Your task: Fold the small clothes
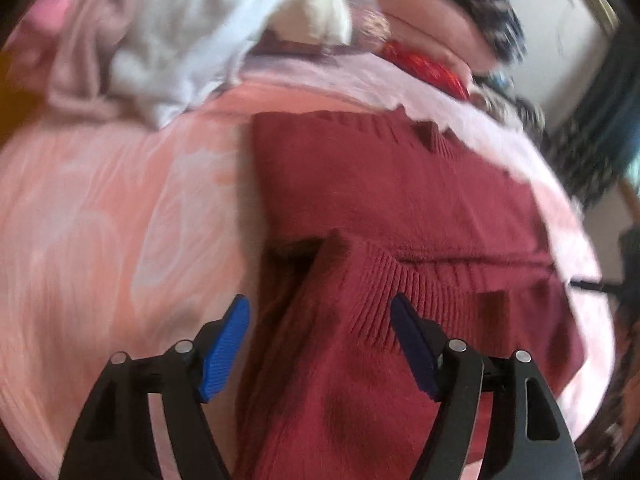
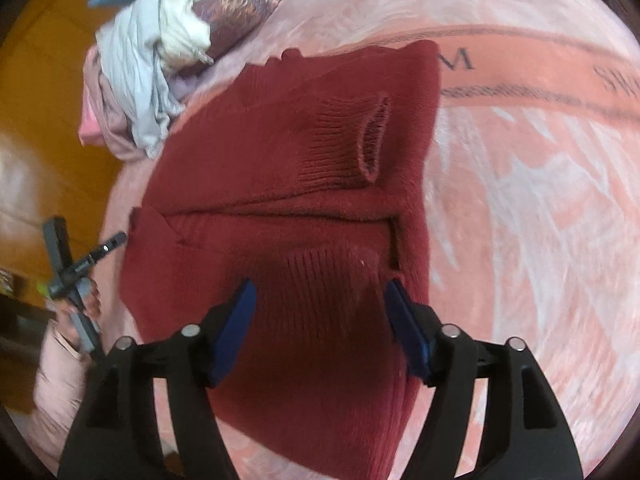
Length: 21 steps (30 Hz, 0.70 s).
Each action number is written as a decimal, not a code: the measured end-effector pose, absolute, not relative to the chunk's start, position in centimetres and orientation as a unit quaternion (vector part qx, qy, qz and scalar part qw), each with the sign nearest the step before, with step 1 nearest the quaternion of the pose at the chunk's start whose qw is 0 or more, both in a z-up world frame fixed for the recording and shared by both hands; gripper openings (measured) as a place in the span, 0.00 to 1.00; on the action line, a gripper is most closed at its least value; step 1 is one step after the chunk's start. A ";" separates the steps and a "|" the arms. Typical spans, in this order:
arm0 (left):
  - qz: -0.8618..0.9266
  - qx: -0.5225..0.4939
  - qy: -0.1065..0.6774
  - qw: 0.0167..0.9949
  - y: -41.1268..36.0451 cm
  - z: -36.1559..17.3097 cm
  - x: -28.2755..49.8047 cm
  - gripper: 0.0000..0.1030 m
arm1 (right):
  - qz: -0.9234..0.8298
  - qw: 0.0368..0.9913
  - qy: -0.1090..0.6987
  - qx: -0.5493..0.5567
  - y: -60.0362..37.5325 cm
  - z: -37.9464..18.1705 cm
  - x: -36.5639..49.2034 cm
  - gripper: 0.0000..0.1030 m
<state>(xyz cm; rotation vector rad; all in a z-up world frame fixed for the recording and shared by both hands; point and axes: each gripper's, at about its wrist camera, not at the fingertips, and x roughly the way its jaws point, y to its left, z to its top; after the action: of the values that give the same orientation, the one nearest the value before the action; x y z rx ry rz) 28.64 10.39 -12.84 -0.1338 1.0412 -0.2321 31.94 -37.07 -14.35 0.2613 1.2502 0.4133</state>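
A dark red knitted sweater (image 1: 400, 200) (image 2: 288, 152) lies on a pink patterned blanket (image 1: 120, 220) (image 2: 540, 220), partly folded. One ribbed sleeve cuff (image 2: 372, 136) lies across its body. My left gripper (image 1: 320, 312) hovers over the sweater's ribbed near part with its blue pads (image 1: 224, 352) apart and nothing pinched. My right gripper (image 2: 320, 300) also stands open above a ribbed band of the sweater, its pads (image 2: 236, 332) clear of the cloth. The other gripper (image 2: 80, 264) and the hand holding it show at the left of the right wrist view.
A heap of white, grey and pink clothes (image 1: 168, 40) (image 2: 148, 72) lies at the blanket's far edge. A white soft toy (image 1: 316, 12), a red cloth (image 1: 428, 68) and pink pillows (image 1: 432, 20) lie behind. A yellow floor (image 2: 48, 100) runs along the bed's left side.
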 end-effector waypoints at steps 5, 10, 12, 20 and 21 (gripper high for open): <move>-0.139 0.016 0.497 0.856 7.4 -14.2 29.4 0.71 | 0.195 0.773 0.599 0.080 -35.6 -15.6 33.3 0.76; -0.144 0.089 0.495 0.852 5.6 -15.7 29.7 0.71 | 0.212 0.762 0.611 0.025 -33.6 -17.0 33.4 0.80; -0.150 0.093 0.492 0.853 5.3 -15.8 29.5 0.64 | 0.226 0.763 0.606 -0.008 -32.6 -17.2 32.7 0.74; -0.170 0.059 0.483 0.857 6.1 -14.7 28.8 0.12 | 0.243 0.768 0.592 0.012 -33.9 -16.4 31.4 0.10; -0.173 0.055 0.479 0.859 6.1 -14.5 28.6 0.12 | 0.249 0.771 0.586 0.012 -34.1 -16.1 30.9 0.10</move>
<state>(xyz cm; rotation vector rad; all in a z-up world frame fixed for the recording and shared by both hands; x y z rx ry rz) 28.59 6.12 -14.48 0.1156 1.0065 -0.3632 30.92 -34.08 -16.06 0.0258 1.2709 0.5393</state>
